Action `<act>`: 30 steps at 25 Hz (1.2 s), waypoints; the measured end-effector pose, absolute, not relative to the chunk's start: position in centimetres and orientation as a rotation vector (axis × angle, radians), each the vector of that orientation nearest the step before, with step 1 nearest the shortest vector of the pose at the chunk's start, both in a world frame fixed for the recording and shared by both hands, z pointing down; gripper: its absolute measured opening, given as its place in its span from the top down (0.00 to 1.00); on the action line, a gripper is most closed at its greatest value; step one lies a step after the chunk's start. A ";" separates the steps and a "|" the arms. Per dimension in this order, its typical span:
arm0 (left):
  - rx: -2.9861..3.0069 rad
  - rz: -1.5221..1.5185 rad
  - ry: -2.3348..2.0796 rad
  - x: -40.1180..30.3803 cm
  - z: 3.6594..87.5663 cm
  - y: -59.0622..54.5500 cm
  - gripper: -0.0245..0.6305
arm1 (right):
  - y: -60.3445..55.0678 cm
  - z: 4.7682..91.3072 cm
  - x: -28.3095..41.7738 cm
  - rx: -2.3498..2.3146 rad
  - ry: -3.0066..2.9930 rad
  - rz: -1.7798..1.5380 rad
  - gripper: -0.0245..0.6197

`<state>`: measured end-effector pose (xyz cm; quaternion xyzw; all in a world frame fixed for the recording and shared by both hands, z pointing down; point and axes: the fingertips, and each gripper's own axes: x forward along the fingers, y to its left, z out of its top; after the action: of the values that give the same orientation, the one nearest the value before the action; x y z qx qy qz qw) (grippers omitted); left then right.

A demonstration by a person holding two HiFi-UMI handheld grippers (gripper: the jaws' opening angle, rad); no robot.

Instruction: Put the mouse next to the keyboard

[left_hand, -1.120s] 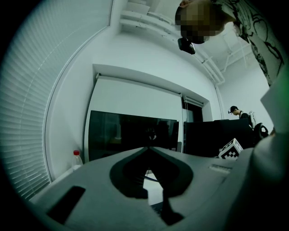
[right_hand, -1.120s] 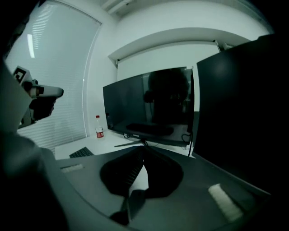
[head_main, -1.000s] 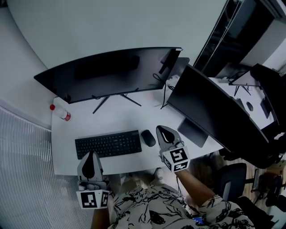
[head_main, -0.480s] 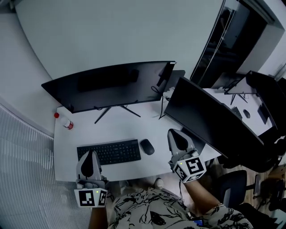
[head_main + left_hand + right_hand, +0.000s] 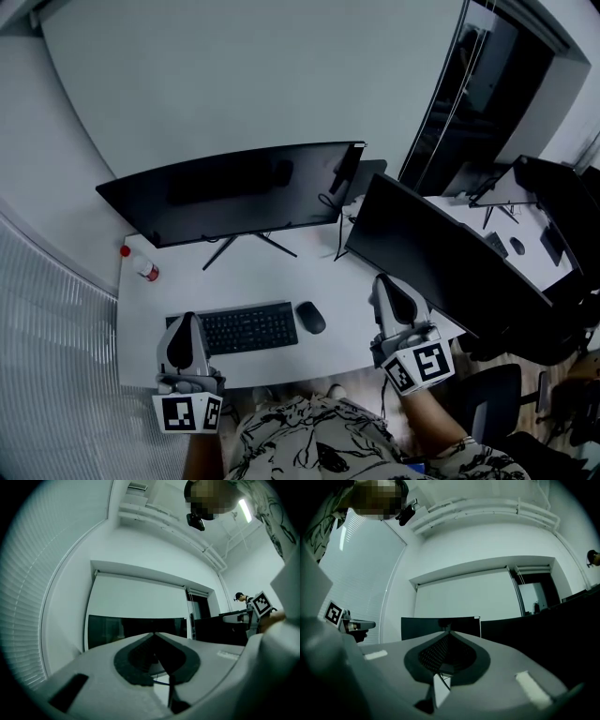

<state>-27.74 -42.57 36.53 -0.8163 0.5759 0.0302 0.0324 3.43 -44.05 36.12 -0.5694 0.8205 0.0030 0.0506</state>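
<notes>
A black mouse (image 5: 311, 317) lies on the white desk (image 5: 262, 272), just right of the black keyboard (image 5: 241, 328). My right gripper (image 5: 392, 292) hovers near the desk's right front corner, well right of the mouse, shut and empty. Over the front edge at the keyboard's left end my left gripper (image 5: 185, 341) is held, shut with nothing in it. In the left gripper view the closed jaws (image 5: 153, 637) point up at the curved monitor (image 5: 136, 627); in the right gripper view the closed jaws (image 5: 446, 634) face the same screen (image 5: 440, 625).
A wide curved monitor (image 5: 230, 187) stands at the back of the desk, a second dark monitor (image 5: 441, 253) at the right. A small bottle with a red cap (image 5: 141, 265) sits at the left. An office chair (image 5: 502, 394) and another desk (image 5: 506, 234) are at the right.
My right gripper has drawn back from beside the mouse to the right and toward the desk's front corner. The mouse stays by the keyboard. The left gripper has barely moved.
</notes>
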 end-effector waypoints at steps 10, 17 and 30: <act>-2.418 0.078 1.848 -31.3 35.7 -42.4 0.96 | -43.3 36.0 7.2 -1.846 2.437 0.062 0.95; -2.376 0.054 1.888 -33.0 35.7 -42.0 0.96 | -43.1 35.9 8.9 -1.888 2.400 0.094 0.95; -2.365 0.069 1.913 -33.8 36.0 -41.7 0.96 | -42.9 35.7 8.3 -1.887 2.401 0.119 0.95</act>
<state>-33.84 -41.71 35.96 -0.7764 0.6279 0.0225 0.0494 8.26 -42.85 35.69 -0.6169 0.7849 0.0390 0.0427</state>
